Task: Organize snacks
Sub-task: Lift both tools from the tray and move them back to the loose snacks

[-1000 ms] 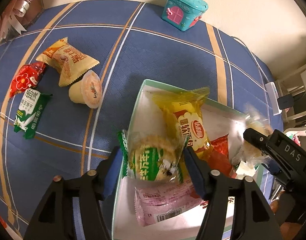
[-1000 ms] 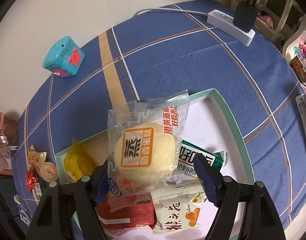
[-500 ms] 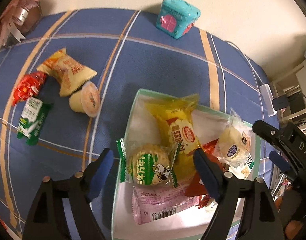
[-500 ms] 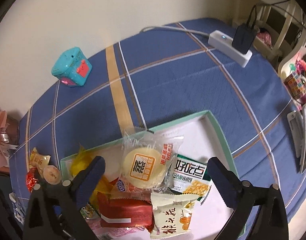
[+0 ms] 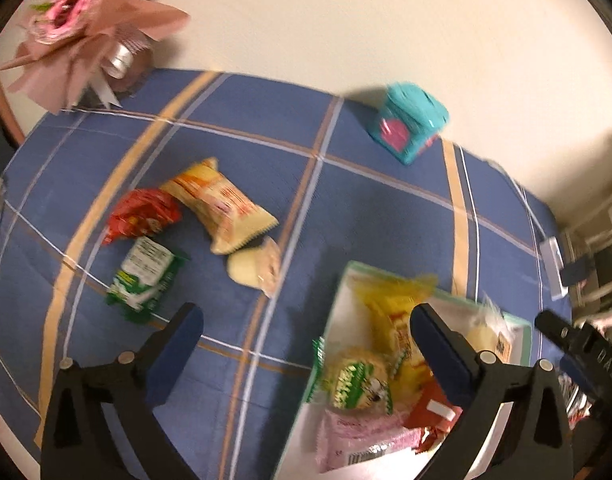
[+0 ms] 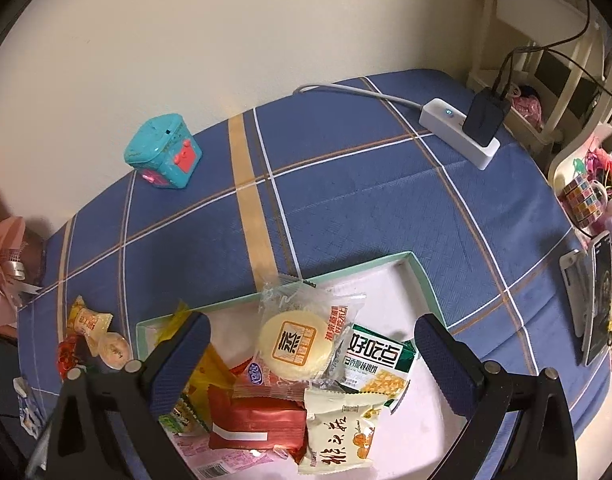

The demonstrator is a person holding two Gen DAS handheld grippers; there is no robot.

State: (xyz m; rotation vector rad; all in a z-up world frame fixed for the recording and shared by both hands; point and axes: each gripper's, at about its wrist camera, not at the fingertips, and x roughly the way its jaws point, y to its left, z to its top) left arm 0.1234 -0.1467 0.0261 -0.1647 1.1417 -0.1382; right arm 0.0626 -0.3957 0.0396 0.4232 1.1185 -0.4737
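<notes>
Snacks mostly sit in the mint-rimmed box (image 6: 420, 276). My left gripper (image 5: 306, 344) is opening, nothing between its jaws, green-wrapped cake (image 5: 356, 378) below in the box. Right gripper (image 6: 312, 360) spread wide over the round yellow cake (image 6: 294, 346), not touching. Four snacks loose on the blue tablecloth (image 5: 346, 208): green pack (image 5: 146, 276), red pack (image 5: 140, 214), orange pack (image 5: 222, 204), jelly cup (image 5: 256, 268).

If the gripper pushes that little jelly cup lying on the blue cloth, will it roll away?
Probably a bit. The jelly cup lies on its side and looks round, so it might roll in a curve. It looks small and light, and the yellow packet beside it may stop it.
</notes>
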